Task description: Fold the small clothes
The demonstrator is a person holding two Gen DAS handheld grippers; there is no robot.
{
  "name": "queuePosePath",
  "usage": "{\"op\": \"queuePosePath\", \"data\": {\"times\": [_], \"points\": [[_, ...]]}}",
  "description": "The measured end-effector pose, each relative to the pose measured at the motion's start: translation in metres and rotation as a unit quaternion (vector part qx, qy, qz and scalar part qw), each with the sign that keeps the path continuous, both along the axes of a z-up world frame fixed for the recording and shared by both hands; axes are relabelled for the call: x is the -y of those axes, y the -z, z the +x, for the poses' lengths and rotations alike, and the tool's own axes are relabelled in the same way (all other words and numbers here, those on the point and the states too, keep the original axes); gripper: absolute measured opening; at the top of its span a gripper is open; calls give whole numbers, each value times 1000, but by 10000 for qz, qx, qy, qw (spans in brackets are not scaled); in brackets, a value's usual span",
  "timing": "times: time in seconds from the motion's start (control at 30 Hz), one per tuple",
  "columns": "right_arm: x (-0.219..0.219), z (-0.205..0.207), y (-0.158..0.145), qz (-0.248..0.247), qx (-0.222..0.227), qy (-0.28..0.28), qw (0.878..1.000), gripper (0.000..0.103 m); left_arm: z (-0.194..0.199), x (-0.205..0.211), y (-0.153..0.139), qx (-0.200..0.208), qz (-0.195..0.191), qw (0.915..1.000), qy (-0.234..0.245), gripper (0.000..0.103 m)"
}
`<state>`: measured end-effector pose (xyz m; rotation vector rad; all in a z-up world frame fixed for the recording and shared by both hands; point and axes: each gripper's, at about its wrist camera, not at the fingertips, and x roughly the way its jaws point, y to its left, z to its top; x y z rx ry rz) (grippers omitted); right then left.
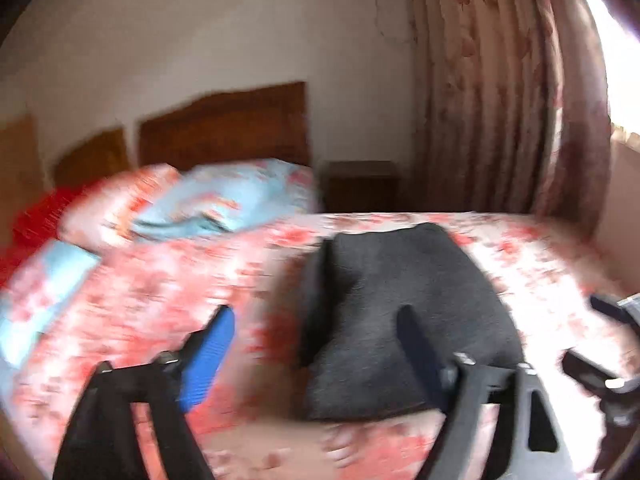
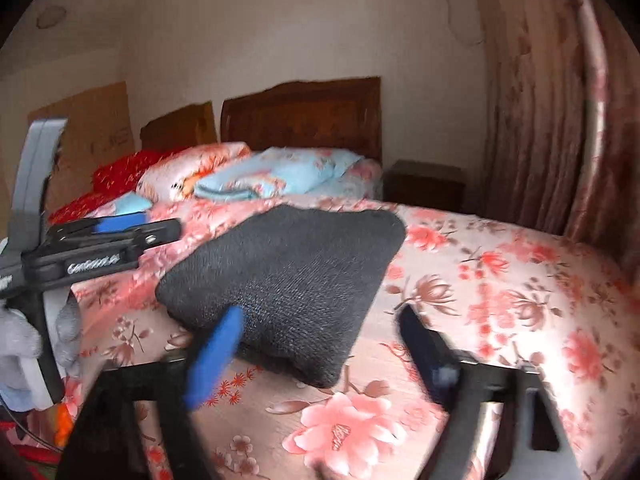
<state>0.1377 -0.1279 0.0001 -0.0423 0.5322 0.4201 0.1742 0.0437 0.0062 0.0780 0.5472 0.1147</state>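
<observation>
Left gripper (image 1: 316,332) wide, gripping nothing, hanging over the bed (image 1: 152,288). Right gripper (image 2: 320,336) wide too, empty, just short of the cloth (image 2: 288,280). Dark cloth lying mid-bed, looks folded into a compact pad. Perhaps one fold or tidying left.

One dark grey folded garment (image 2: 288,280) lay on one floral bedspread (image 2: 500,280). There were two grippers, left (image 1: 316,332) and right (image 2: 320,332). At the head were one wooden headboard (image 2: 300,116), one blue floral pillow (image 2: 280,176), one nightstand (image 2: 424,184) and one curtain (image 2: 540,120).
</observation>
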Motion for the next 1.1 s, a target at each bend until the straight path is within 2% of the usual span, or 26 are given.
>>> {"op": "queuePosePath", "data": {"times": [0.07, 0.1, 0.23, 0.33, 0.5, 0.63, 1.1], "points": [[4, -11, 3, -15, 21, 296, 9996, 103, -11, 7, 5, 26, 375, 9991, -194, 86], [5, -16, 6, -60, 3, 478, 9988, 103, -16, 11, 7, 60, 437, 9989, -156, 86], [3, -28, 21, -134, -39, 959, 9953, 103, -30, 19, 17, 11, 138, 9999, 4, 86], [-2, -28, 23, -232, -62, 1021, 9945, 103, -33, 23, 18, -52, 3, 10000, 27, 85], [-6, -46, 12, -401, 454, 1029, 9928, 103, -38, 22, 18, -18, -83, 10000, 1, 85], [-8, -50, 7, -385, 588, 1036, 9921, 103, -39, 23, 21, -42, -103, 9999, 18, 86], [-11, -50, 9, -387, 520, 1014, 9927, 103, -41, 25, 23, -102, -102, 9998, 119, 85]]}}
